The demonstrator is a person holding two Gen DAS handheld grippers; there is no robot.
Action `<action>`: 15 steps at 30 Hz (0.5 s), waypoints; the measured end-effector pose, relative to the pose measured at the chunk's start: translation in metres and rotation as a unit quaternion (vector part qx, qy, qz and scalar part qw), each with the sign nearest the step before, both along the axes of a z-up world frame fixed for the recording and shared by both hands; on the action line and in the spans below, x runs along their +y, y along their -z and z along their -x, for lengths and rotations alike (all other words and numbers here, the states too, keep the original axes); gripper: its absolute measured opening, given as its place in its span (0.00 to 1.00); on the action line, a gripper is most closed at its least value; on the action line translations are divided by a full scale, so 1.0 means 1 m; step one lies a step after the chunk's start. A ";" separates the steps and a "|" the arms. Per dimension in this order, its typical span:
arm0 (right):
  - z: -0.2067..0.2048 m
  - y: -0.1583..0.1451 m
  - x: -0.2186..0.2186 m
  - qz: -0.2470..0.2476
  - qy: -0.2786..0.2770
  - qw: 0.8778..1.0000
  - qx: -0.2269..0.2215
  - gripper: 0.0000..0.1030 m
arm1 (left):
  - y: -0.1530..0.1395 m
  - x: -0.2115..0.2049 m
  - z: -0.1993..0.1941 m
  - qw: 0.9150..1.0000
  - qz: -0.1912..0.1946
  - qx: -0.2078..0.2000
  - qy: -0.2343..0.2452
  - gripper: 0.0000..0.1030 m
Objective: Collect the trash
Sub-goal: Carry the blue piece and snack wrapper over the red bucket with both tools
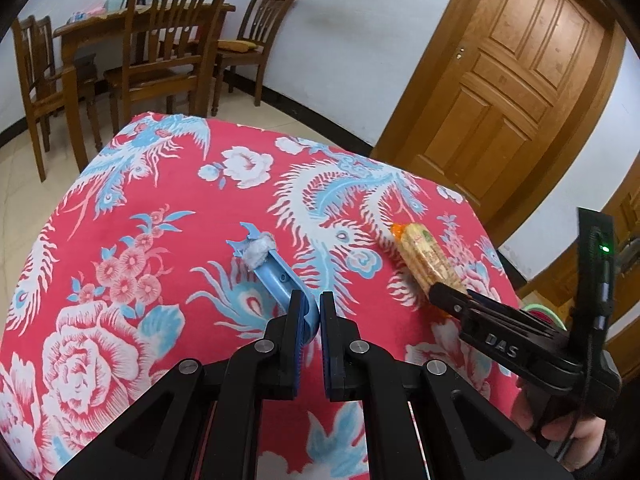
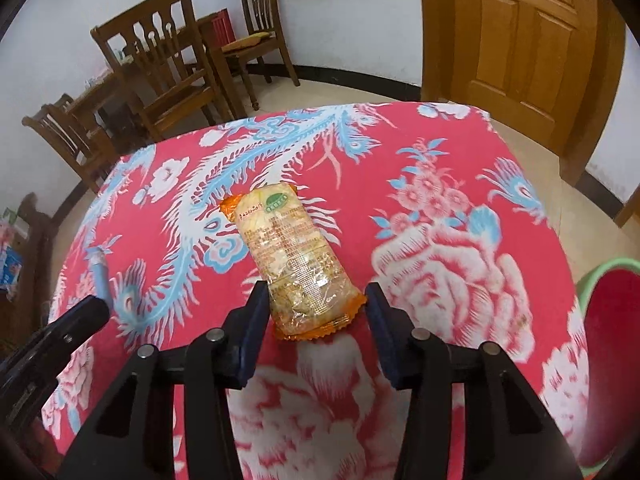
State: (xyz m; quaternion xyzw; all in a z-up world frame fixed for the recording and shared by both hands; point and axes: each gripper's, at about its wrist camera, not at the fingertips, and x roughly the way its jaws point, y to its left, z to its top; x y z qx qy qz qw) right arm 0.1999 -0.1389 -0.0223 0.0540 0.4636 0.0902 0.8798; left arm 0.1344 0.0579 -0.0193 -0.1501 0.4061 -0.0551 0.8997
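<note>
The left hand-held gripper (image 1: 314, 312) pinches the blue clip-like scrap (image 1: 276, 272) by its near end, seemingly to carry it off, while the right hand-held gripper (image 2: 316, 300), spread, straddles the snack wrapper (image 2: 294, 256) lying on the cloth-covered worktop (image 2: 460, 184), apparently poised to close.

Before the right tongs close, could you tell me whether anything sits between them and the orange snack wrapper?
Nothing visible does: the orange-edged clear plastic snack wrapper already lies between the open right tongs.
</note>
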 end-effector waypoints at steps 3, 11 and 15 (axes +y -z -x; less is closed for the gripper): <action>0.013 -0.008 -0.010 -0.008 0.007 1.000 -0.009 0.49 | -0.003 -0.006 0.004 1.000 -0.001 -0.003 0.007 0.07; 0.050 -0.018 -0.042 -0.039 0.038 0.998 -0.018 0.49 | -0.010 -0.027 0.011 1.000 -0.003 -0.008 0.028 0.07; 0.067 -0.021 -0.059 -0.053 0.056 0.997 -0.020 0.49 | -0.015 -0.040 0.016 0.999 -0.006 -0.012 0.042 0.07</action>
